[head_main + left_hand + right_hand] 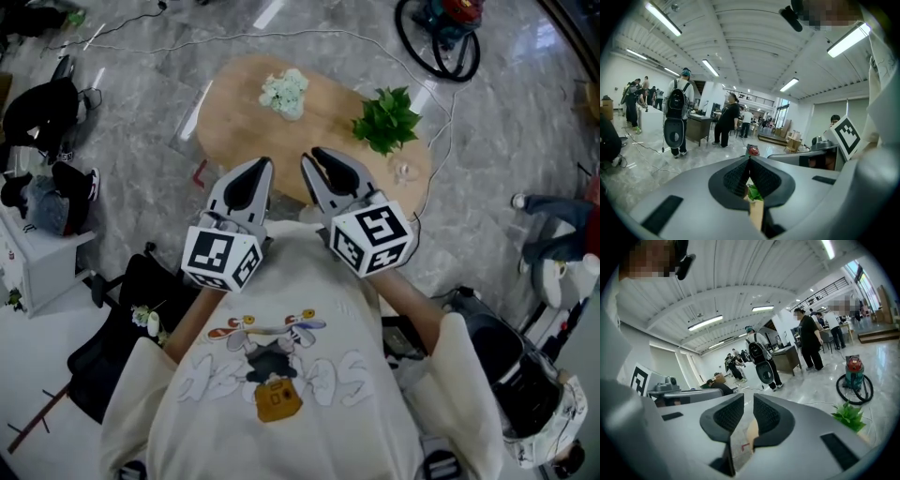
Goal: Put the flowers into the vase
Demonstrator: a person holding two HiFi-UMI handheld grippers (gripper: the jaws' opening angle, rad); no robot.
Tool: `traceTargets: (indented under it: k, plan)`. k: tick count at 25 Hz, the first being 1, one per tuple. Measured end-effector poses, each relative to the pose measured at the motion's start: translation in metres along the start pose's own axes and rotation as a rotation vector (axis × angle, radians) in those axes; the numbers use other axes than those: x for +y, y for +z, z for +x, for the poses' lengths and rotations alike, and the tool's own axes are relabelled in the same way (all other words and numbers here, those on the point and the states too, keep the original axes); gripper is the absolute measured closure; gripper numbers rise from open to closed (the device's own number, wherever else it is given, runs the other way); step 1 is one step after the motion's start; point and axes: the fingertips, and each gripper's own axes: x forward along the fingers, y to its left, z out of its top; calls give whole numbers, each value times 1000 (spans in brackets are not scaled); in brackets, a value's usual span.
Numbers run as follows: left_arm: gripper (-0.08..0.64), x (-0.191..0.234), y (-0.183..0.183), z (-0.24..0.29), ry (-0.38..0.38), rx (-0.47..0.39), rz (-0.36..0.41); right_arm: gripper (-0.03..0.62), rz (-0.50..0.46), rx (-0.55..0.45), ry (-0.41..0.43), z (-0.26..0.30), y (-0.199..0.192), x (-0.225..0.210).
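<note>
– Two hand-held grippers are being reported; how is each one standing?

– Left hand-held gripper (257, 171) is hovering in front of the person's chest, just short of the tabletop (234, 127). Its jaws are meeting at the tips and are gripping nothing. Right hand-held gripper (316, 156) is hovering just beside it, over the tabletop's near edge. Its jaws are standing a narrow gap apart, and nothing is sitting between them; only floor and tabletop are showing through the gap.

– Where are the flowers lying?

– Flowers (284, 92), a white bunch, are lying on the tabletop's far side, well apart from both hand-held grippers and untouched. Greenery (386, 120) is sitting toward the tabletop's right end, apart from the flowers.

– Is the vase showing?

– Small clear object (406, 172) is sitting just in front of the greenery, near the right edge; it is too faint to identify. Vacuum (448, 23) is standing on the floor beyond the tabletop's right end.
</note>
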Motion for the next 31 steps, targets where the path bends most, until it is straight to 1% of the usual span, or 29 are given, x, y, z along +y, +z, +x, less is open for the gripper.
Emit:
traceTargets:
  k: [1, 4, 6, 9, 11, 14, 19, 31]
  plan:
    - [551, 1, -1, -2, 4, -1, -4, 531, 8, 12, 4, 2, -3, 1]
    - [551, 2, -1, -4, 13, -7, -10, 537, -29, 19, 27, 5, -2, 10]
    - [551, 3, -2, -6, 22, -11, -22, 537, -82, 29, 51, 4, -3, 17]
    - [551, 3, -4, -5, 29, -16, -43, 548, -201, 35, 77, 0, -1, 25]
    - [551, 0, -5, -3, 26, -13, -48, 548, -234, 25, 84, -3, 0, 26]
    - [551, -6, -7, -2, 23, -13, -46, 548, -233, 32, 97, -7, -2, 26]
    - [551, -8, -8, 1, 34, -21, -58, 548, -283, 20, 109, -12, 4, 25]
    - [551, -12, -11, 9, 44, -9, -65, 543, -270, 50, 111, -13, -4, 13]
